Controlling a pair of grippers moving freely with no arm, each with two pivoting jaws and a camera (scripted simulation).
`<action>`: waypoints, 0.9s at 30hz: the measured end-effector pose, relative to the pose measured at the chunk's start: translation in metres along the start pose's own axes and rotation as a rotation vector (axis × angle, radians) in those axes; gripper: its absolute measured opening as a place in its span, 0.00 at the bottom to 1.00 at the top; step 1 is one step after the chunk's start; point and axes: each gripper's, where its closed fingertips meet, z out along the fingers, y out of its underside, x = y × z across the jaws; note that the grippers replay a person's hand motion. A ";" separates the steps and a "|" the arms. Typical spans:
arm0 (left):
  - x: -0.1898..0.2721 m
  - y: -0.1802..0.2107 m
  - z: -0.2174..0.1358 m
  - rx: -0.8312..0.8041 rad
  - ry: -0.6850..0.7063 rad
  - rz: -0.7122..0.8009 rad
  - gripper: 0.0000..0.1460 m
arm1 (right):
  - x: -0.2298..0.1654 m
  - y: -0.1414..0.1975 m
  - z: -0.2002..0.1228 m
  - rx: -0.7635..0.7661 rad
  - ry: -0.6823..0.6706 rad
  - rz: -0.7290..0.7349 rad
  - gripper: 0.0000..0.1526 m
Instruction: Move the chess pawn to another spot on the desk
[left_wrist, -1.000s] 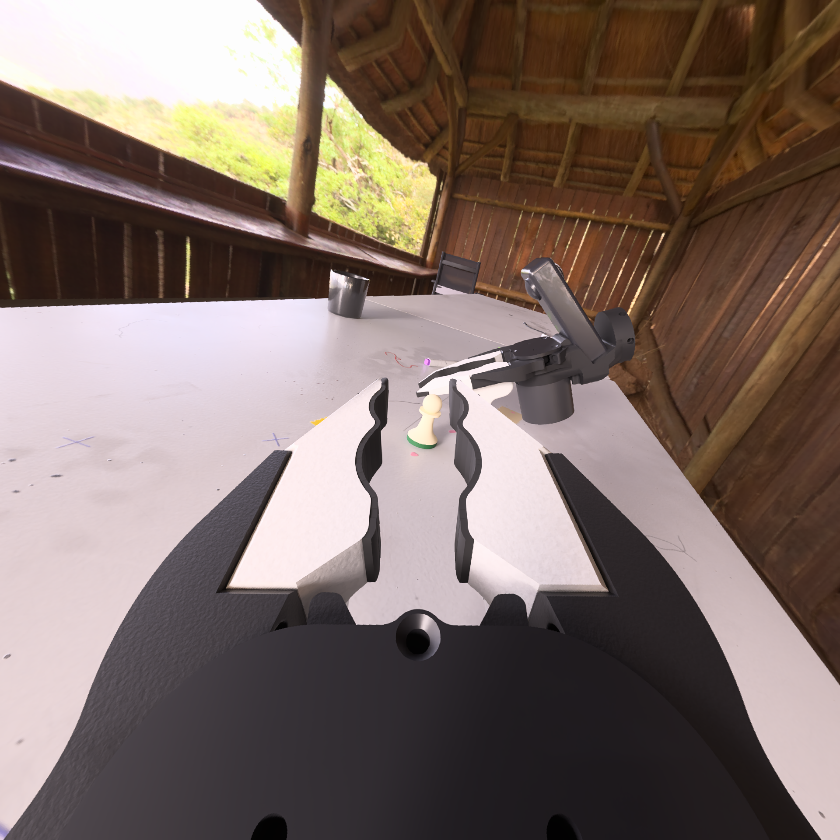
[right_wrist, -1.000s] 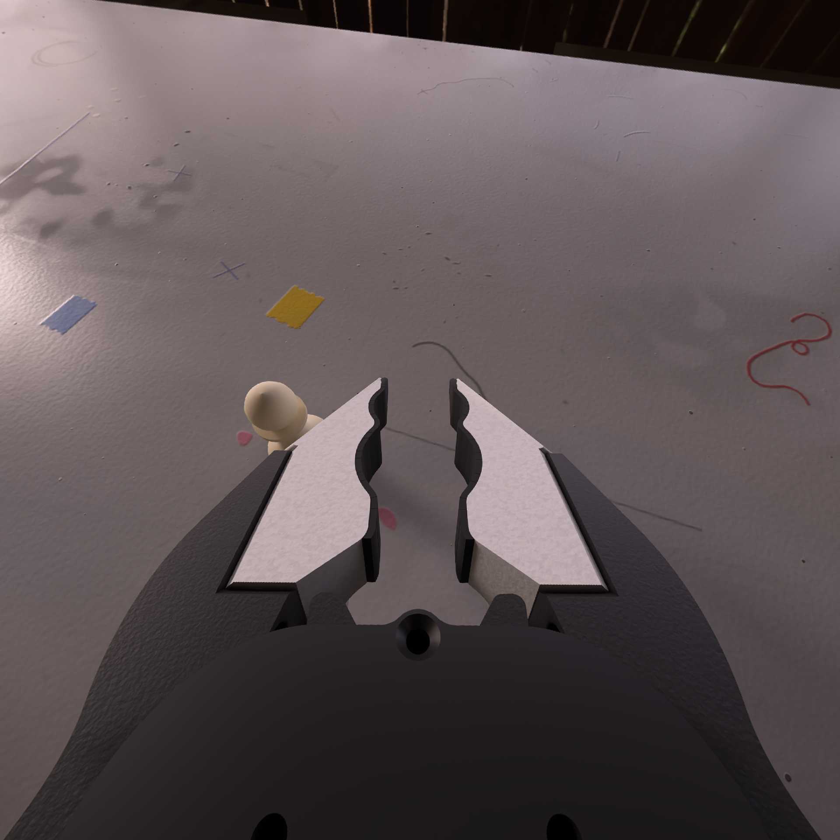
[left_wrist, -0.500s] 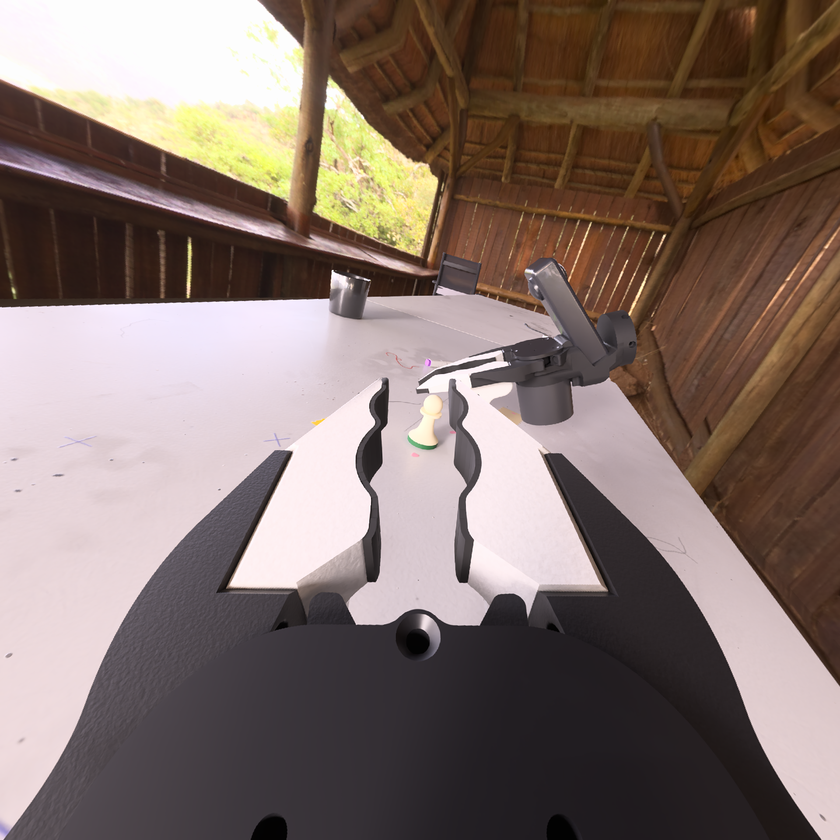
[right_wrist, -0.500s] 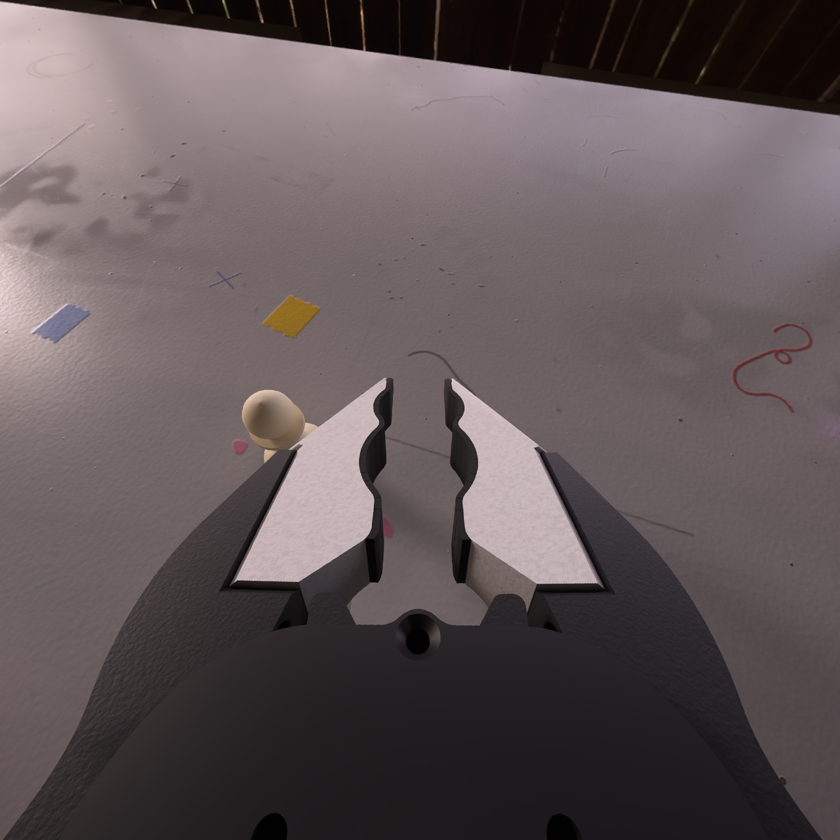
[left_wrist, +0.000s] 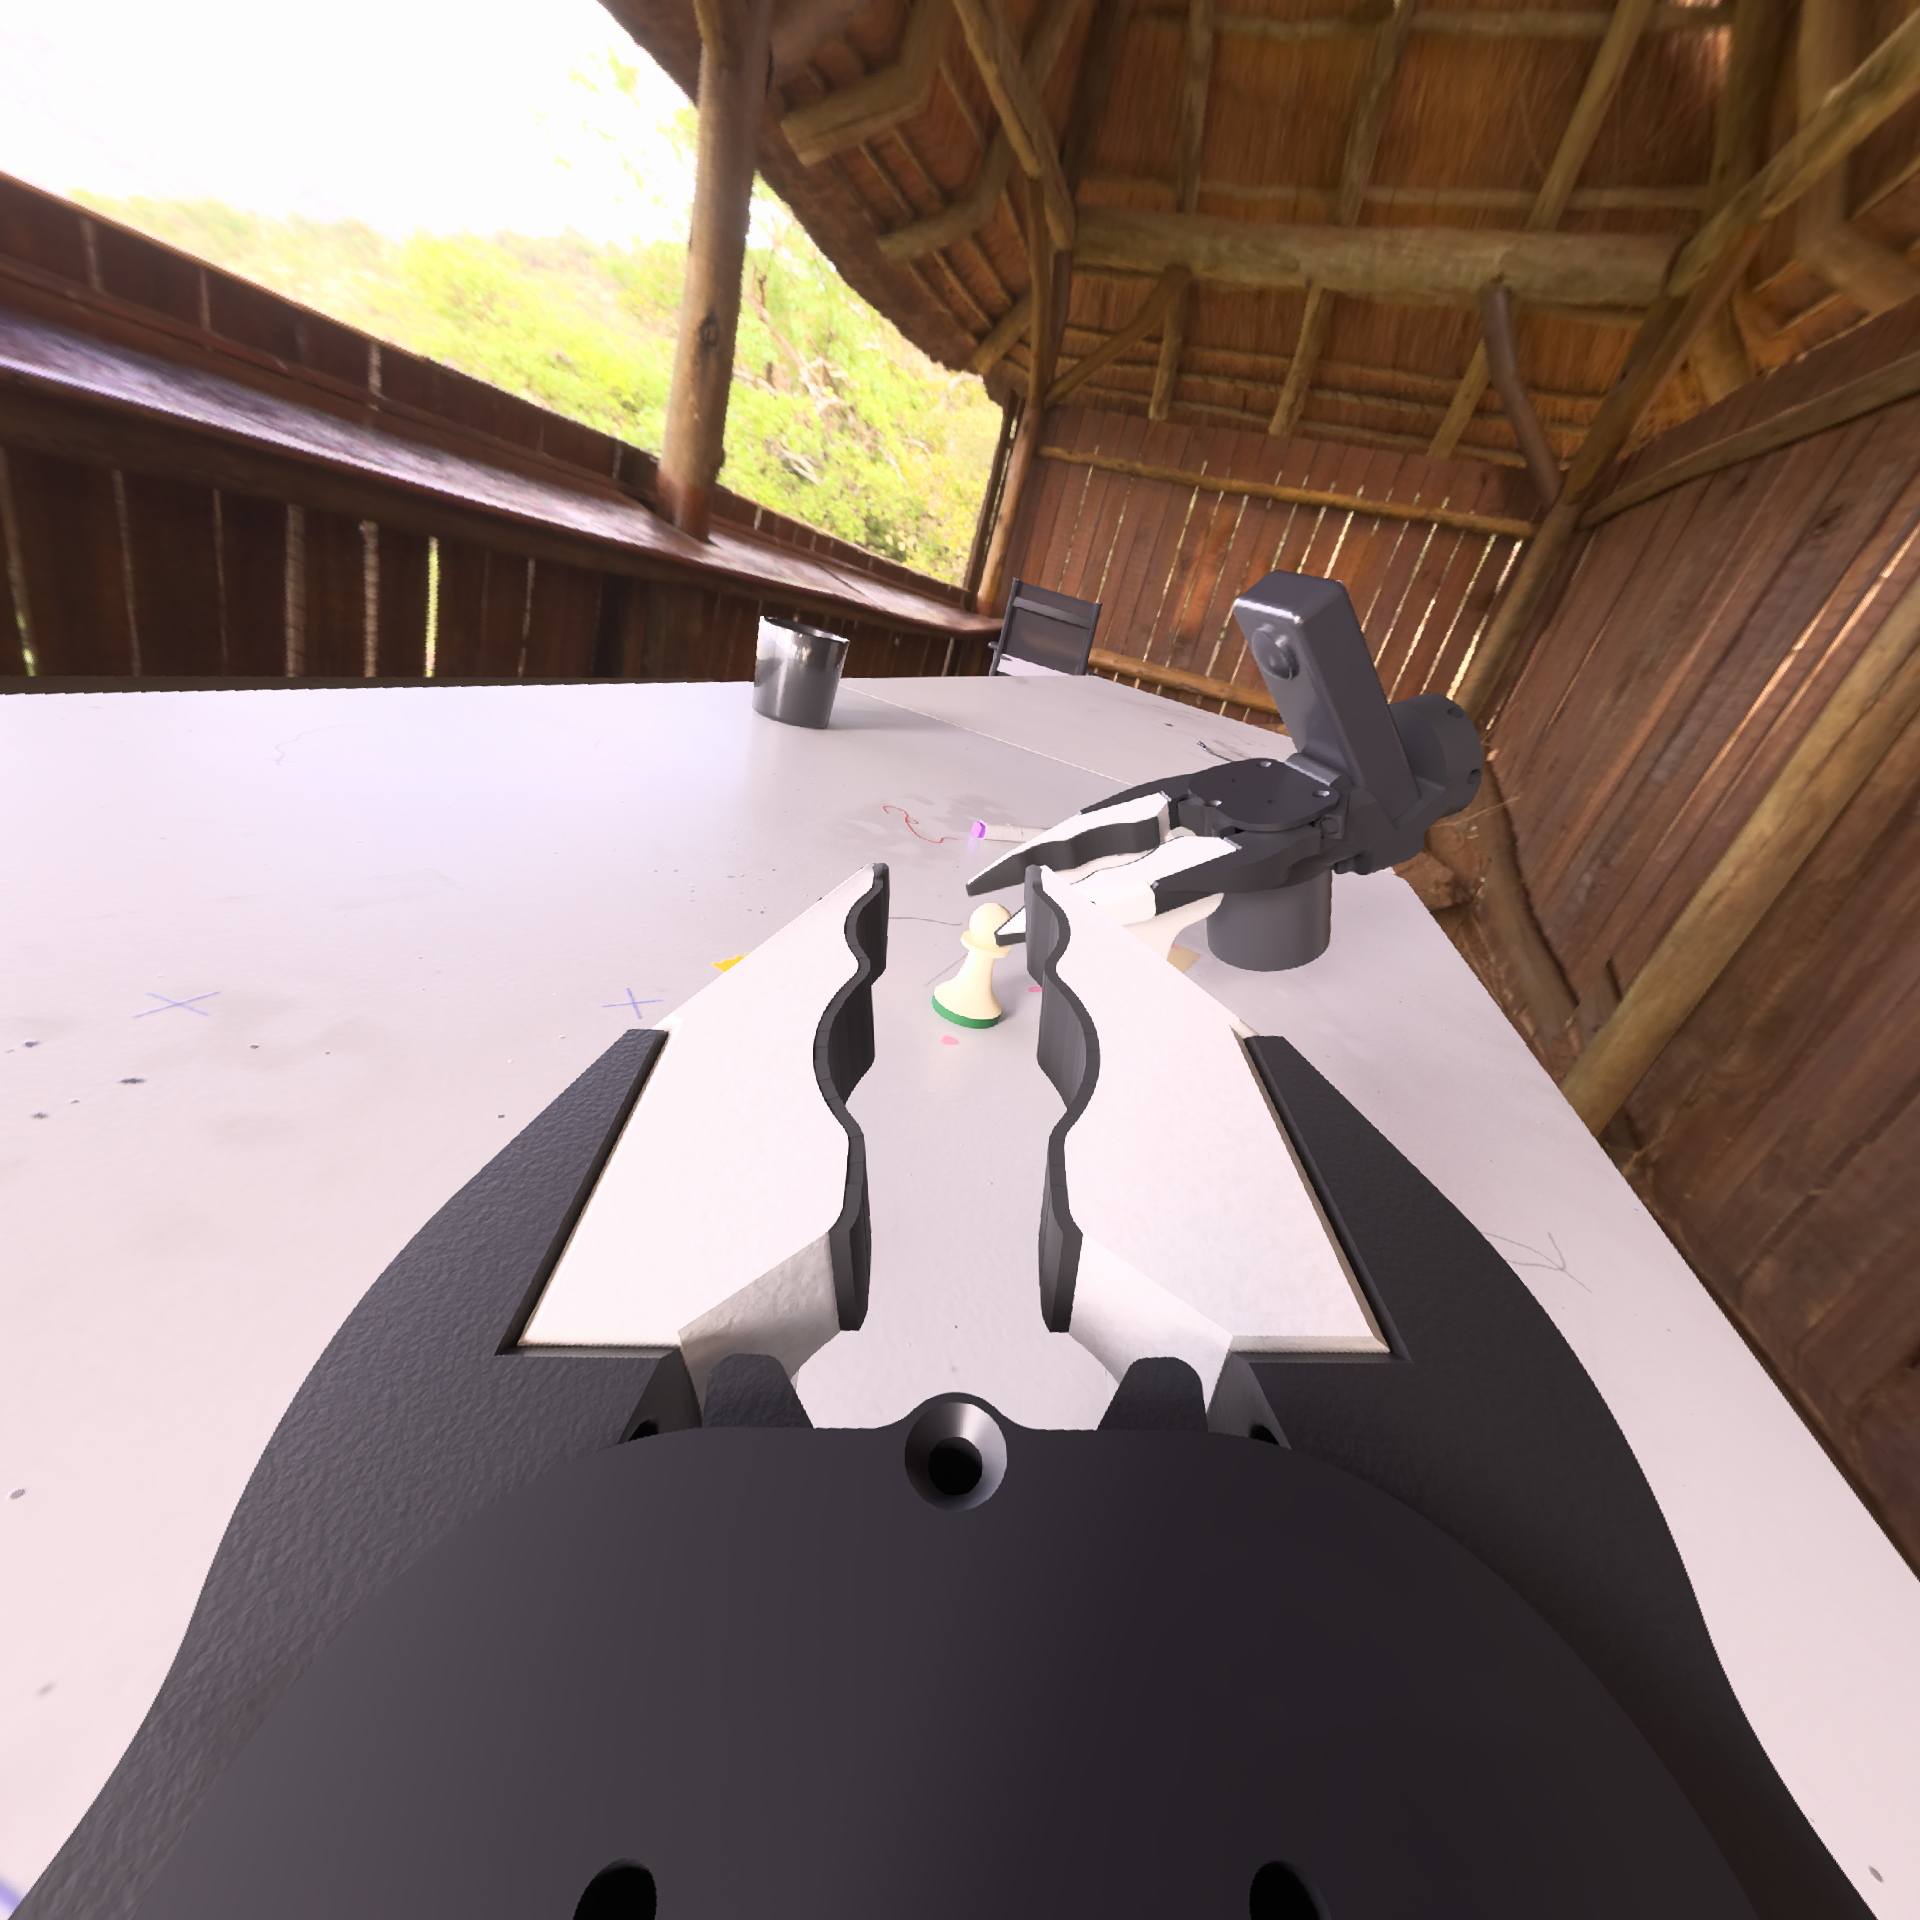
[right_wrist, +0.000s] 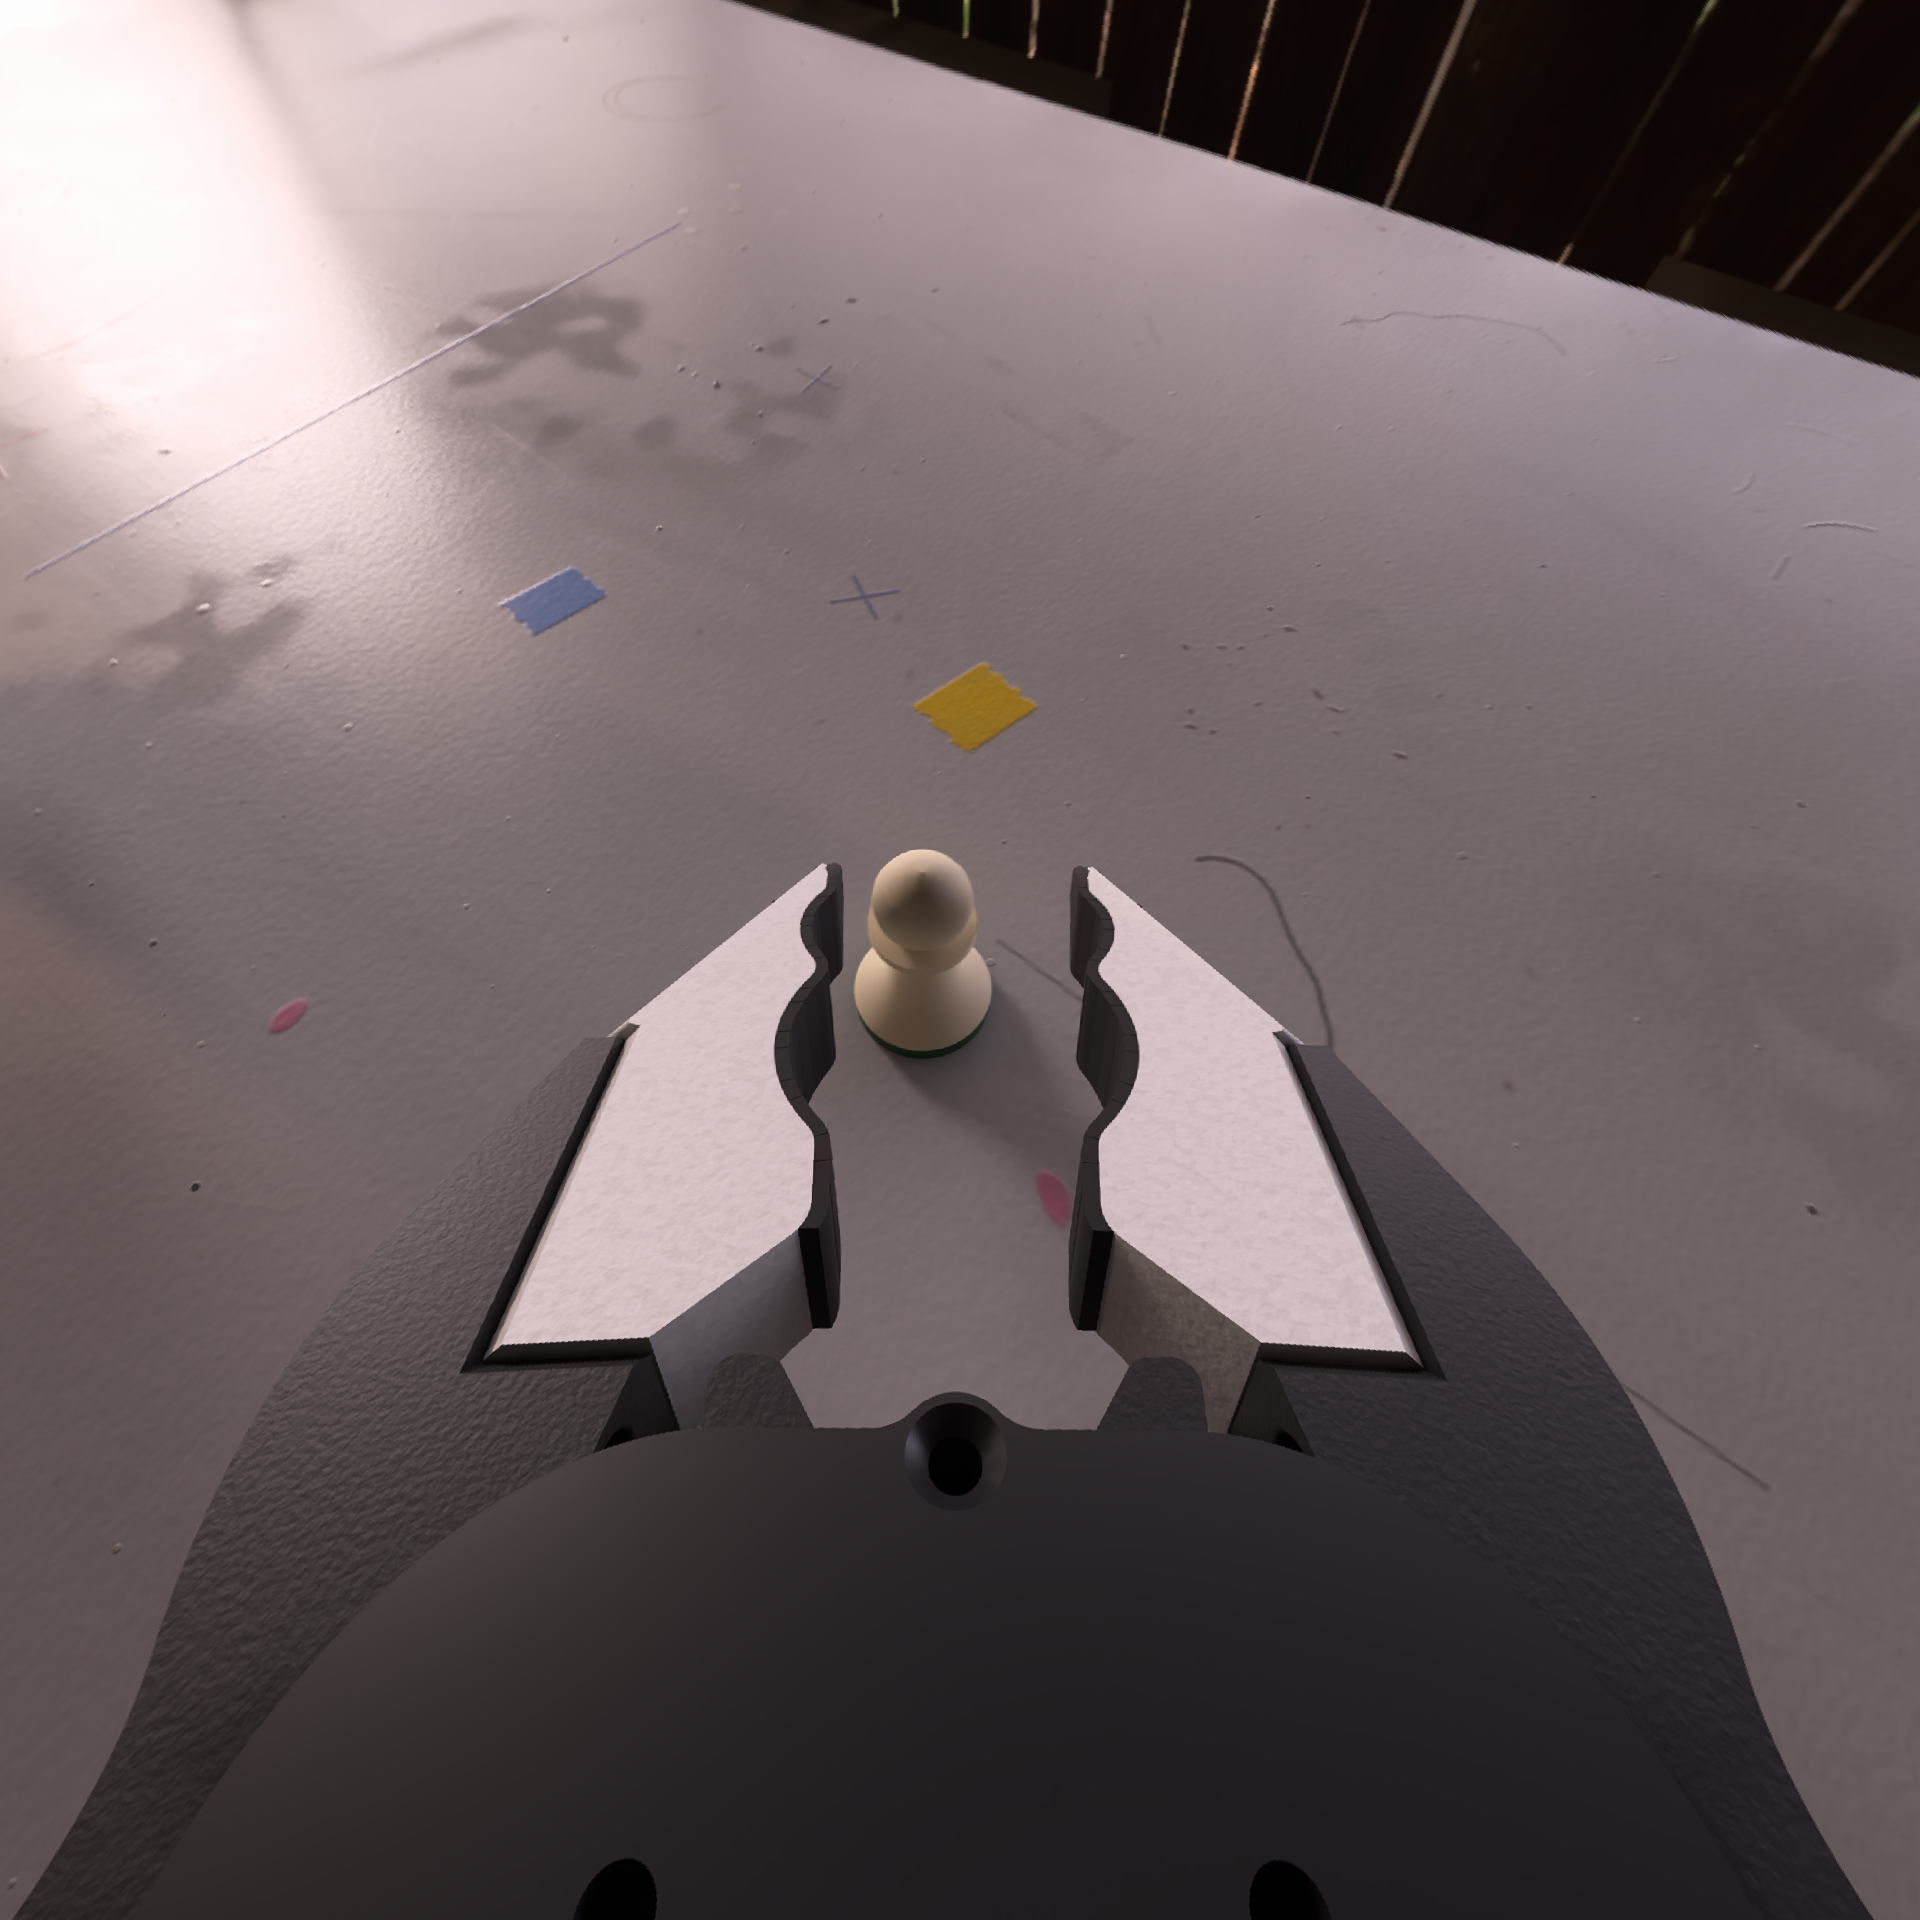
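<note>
A cream chess pawn (right_wrist: 920, 961) with a green base stands upright on the white desk (right_wrist: 1351, 623). My right gripper (right_wrist: 951, 883) is open, tilted down over the desk, with the pawn between its two fingertips, nearer the left finger. In the left wrist view the pawn (left_wrist: 971, 971) stands ahead of my left gripper (left_wrist: 956, 883), which is open and empty, low over the desk. The right gripper (left_wrist: 997, 899) shows there reaching in from the right, its fingertips around the pawn's head.
A metal cup (left_wrist: 798, 681) stands at the far side of the desk. A grey cylinder (left_wrist: 1268, 920) stands near the right edge, under the right gripper. Yellow tape (right_wrist: 975, 704) and blue tape (right_wrist: 553, 601) lie flat beyond the pawn. The desk's right edge (left_wrist: 1558, 1143) drops off close by.
My right gripper has swung left and opened wider, so the pawn now stands between its fingers instead of left of them. The left gripper has held still.
</note>
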 end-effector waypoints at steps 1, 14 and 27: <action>0.000 0.000 0.000 0.000 -0.001 0.001 0.18 | -0.002 0.002 0.002 -0.008 -0.007 -0.006 0.27; 0.000 0.000 0.000 -0.002 -0.002 0.002 0.18 | 0.009 -0.011 -0.008 0.073 0.016 0.085 0.14; 0.000 0.001 0.000 -0.008 -0.007 0.011 0.17 | 0.080 0.005 -0.023 0.073 0.420 0.274 0.14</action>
